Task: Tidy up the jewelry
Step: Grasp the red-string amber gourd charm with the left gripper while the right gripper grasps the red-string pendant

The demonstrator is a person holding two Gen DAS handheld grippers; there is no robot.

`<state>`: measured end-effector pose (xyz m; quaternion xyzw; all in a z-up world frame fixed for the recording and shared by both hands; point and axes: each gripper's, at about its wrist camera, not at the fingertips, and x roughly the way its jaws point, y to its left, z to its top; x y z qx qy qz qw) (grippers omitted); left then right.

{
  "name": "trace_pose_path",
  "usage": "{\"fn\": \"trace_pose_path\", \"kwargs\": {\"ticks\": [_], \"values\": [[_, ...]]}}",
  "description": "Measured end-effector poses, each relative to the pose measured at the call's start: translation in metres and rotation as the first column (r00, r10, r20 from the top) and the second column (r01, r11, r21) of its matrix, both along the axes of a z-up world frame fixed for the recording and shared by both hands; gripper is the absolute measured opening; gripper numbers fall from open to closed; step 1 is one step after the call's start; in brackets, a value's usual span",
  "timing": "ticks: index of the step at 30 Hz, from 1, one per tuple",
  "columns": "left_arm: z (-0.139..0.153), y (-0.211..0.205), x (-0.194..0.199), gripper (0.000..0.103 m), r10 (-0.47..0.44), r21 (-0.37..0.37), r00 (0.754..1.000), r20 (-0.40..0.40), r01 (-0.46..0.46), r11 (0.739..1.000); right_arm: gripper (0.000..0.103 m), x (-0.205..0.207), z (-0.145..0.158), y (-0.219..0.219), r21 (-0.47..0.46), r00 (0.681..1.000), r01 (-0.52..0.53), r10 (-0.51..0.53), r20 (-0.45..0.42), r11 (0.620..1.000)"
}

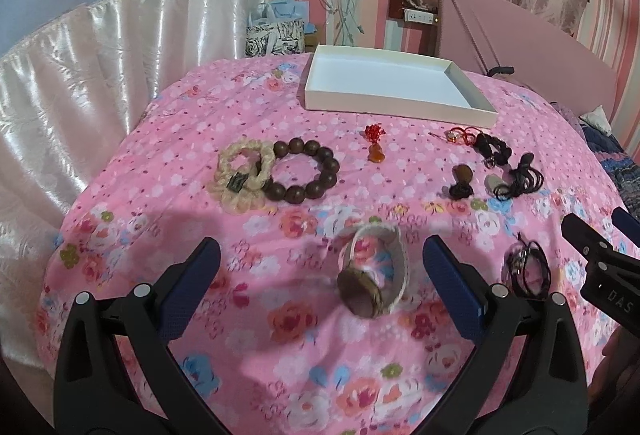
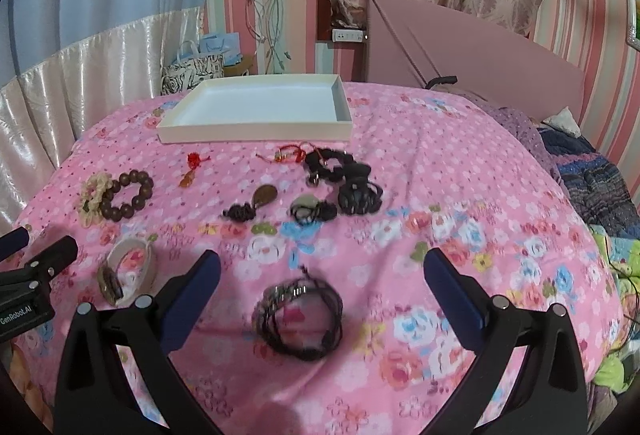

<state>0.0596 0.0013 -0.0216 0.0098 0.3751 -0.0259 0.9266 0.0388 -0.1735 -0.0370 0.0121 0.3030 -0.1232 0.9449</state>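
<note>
The left hand-held gripper (image 1: 322,259) is spread wide, with blue ridged pads, and holds nothing. Between its fingers, on the bed (image 1: 280,355) with its pink flowery cover, lies a white woven bracelet (image 1: 374,277) with a brown oval stone. The right hand-held gripper (image 2: 322,271) is wide too, and empty. A loop of thin black cords (image 2: 300,317) lies on the cover between its fingers. Farther off sit a ring of round dark wooden beads (image 1: 306,169), touching a pale knobbly bracelet (image 1: 242,175), a small red knot charm (image 1: 375,145), and a bunch of black corded pieces (image 2: 340,179). Farthest back is 1 flat white box (image 1: 394,107), square and shallow, with nothing inside.
</note>
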Motion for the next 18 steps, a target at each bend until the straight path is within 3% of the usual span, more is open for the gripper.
{"fn": "trace_pose_path", "kwargs": {"ticks": [7,18], "values": [[0.008,-0.011,0.045,0.1,-0.012,0.024,1.0,0.017,0.012,1.0,0.101,0.046,0.011,-0.005,-0.016,1.0,-0.02,0.019,-0.006,1.0],[0.013,-0.026,0.112,0.1,-0.052,-0.002,0.998,-0.028,0.052,0.999,0.101,0.111,0.013,-0.013,-0.015,0.997,-0.043,0.042,-0.064,0.999]]}}
